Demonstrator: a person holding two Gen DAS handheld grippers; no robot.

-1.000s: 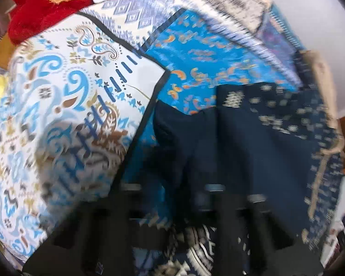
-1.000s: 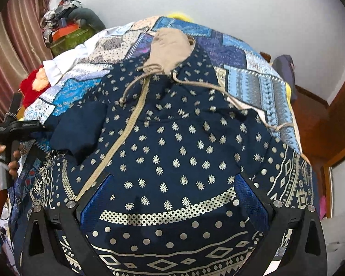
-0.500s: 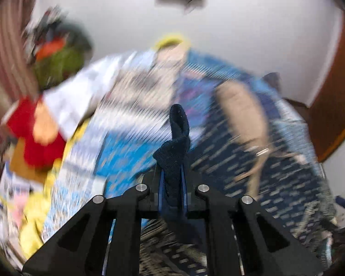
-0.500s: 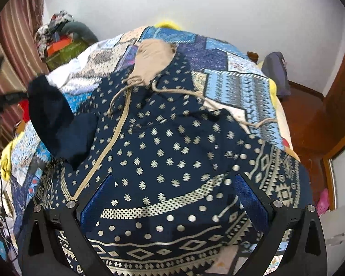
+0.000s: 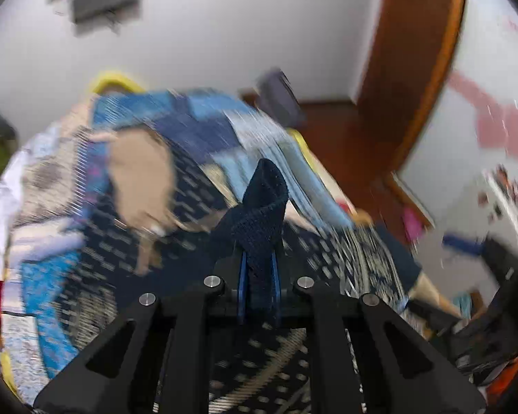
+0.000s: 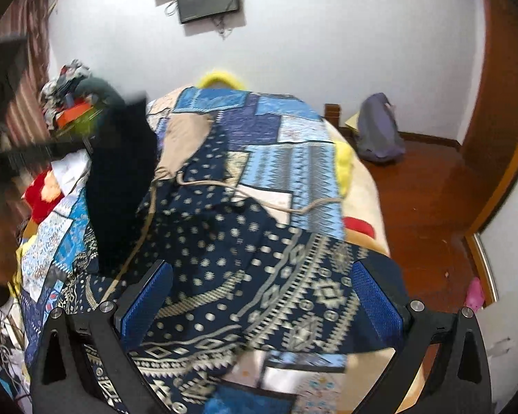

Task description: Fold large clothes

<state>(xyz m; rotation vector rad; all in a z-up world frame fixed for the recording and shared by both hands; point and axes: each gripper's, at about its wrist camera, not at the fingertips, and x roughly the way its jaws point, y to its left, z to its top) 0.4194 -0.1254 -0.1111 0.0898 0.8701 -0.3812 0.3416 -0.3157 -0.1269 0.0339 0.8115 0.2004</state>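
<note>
Sleeve (image 5: 259, 227) of the navy hoodie (image 6: 245, 262) spread on the quilted bed (image 6: 293, 158), flat a second ago, now rides clamped in the left gripper (image 5: 259, 286) above the body, fold apparently begun, while the right gripper (image 6: 262, 303) hovers spread and empty.

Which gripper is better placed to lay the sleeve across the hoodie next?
Left. The left gripper is shut on the sleeve, lifted over the hoodie. The right gripper hangs open, holding nothing.
</note>
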